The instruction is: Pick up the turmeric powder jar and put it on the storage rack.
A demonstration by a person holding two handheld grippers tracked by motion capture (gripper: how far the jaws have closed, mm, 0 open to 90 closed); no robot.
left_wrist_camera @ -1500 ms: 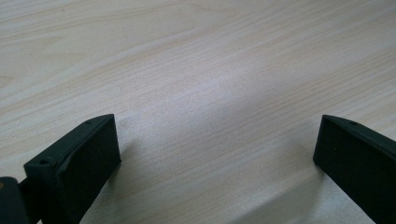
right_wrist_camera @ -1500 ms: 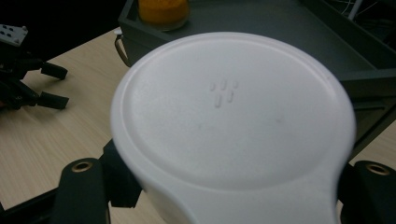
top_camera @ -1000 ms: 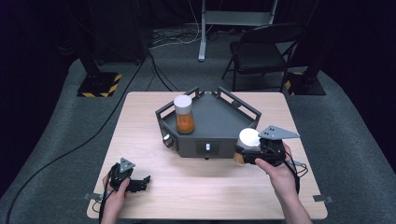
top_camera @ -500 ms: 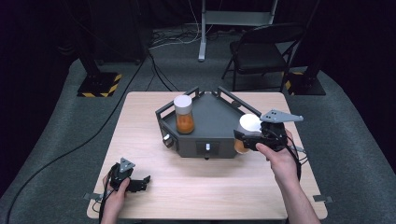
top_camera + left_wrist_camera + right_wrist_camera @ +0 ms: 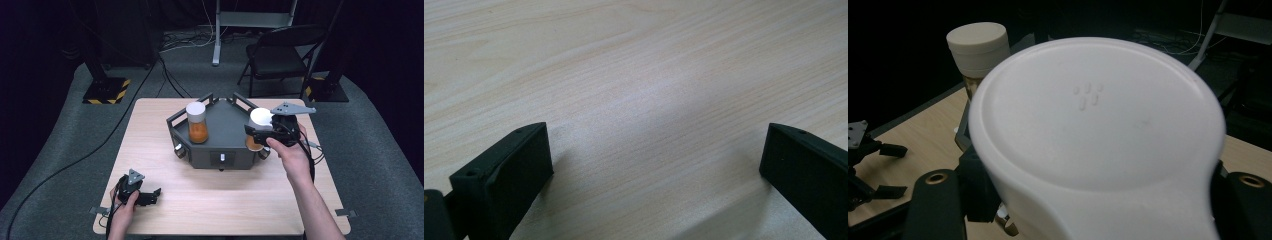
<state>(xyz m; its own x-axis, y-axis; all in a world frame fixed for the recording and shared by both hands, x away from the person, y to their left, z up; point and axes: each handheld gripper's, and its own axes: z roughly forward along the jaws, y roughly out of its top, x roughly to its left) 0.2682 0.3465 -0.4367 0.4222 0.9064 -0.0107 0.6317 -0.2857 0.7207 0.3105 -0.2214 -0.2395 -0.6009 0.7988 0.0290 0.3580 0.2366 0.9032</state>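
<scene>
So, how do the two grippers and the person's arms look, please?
Both grippers are black, each with two blocky black jaws. The left gripper carries a small grey three-cornered plate on top; the right gripper has a larger one. A dark cable trails from each. Small round holes mark the jaw tips in the gripper views. The forearms are bare, with no sleeves in sight.

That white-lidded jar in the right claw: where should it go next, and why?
Probably a little further over the dark tray and then down beside the other jar. The right claw holds the jar raised at the tray's right edge, not yet set on it.
</scene>
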